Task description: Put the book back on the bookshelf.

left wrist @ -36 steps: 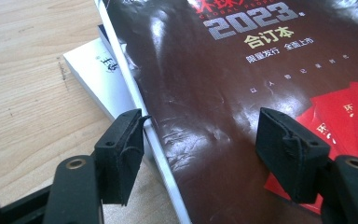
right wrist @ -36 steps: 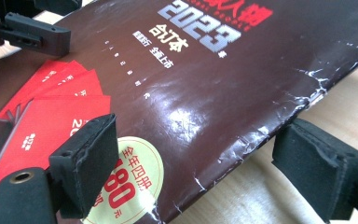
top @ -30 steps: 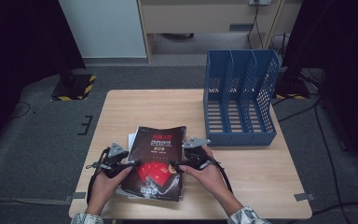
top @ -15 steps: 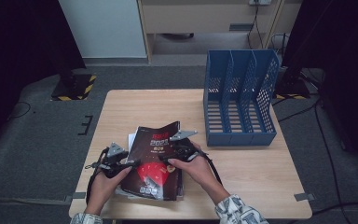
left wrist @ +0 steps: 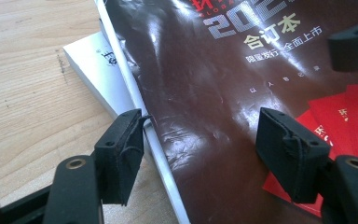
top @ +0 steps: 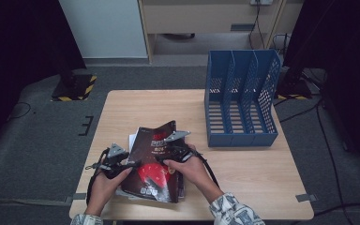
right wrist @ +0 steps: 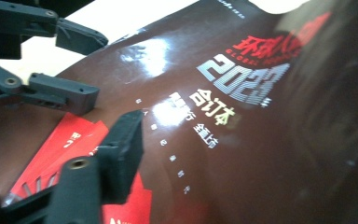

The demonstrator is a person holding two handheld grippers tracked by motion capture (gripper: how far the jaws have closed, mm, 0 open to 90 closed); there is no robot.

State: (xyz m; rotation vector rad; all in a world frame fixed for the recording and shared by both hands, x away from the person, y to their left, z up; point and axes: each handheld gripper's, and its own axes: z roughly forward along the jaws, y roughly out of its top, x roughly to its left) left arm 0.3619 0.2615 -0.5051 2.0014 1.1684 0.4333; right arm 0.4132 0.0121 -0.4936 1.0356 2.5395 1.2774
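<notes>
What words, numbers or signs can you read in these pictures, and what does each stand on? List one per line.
"2022", large silver digits, partly cut off: on the dark magazine cover.
"合订本", gold characters: on the same cover, under the digits.
"GLOBAL", a small line above the digits; its remaining letters are too blurred to read.
Red heading above that: blurred, unreadable.
Small print under "合订本": too small to read surely.
Print on the red cards: too small.
Mark on the white book: unreadable.

Dark brown glossy mag (top: 152,161), red graphic, top of stack, far edge lifted, table's near-left.
</notes>
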